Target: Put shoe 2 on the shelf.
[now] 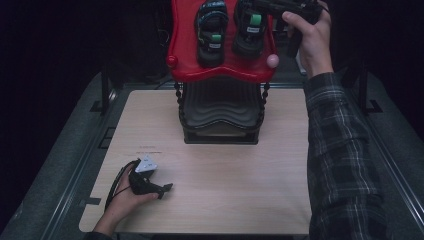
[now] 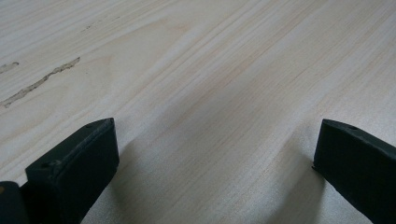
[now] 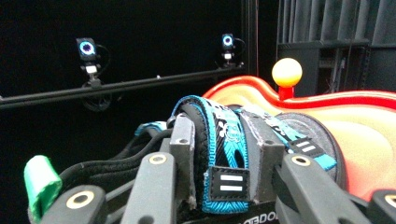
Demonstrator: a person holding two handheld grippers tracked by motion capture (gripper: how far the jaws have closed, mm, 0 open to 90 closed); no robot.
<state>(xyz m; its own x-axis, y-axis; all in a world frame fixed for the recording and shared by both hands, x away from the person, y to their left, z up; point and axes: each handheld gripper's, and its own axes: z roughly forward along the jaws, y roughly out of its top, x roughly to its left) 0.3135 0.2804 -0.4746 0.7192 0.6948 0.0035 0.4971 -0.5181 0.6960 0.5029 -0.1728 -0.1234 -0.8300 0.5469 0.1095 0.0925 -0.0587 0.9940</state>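
Up on the far red rack [image 1: 186, 47], your right tongs [image 3: 223, 154] clamp the right sandal's strap [image 3: 224, 140], toe pointing near; your left tongs [image 2: 215, 154] rest open on the tabletop [image 1: 225, 170].

Table [image 1: 210, 200]: pale wood-grain top, rectangular, with a faint dark scuff near its left edge. Shoe rack [image 1: 220, 70]: black ribbed base standing directly on the table at the middle of the far edge, carrying a red wavy-rimmed tray on top. Sandals [image 1: 212, 32]: two, dark with blue-patterned straps and green tabs, lying side by side on the red tray. Left gripper [image 1: 150, 182]: resting on the table near the near-left corner.
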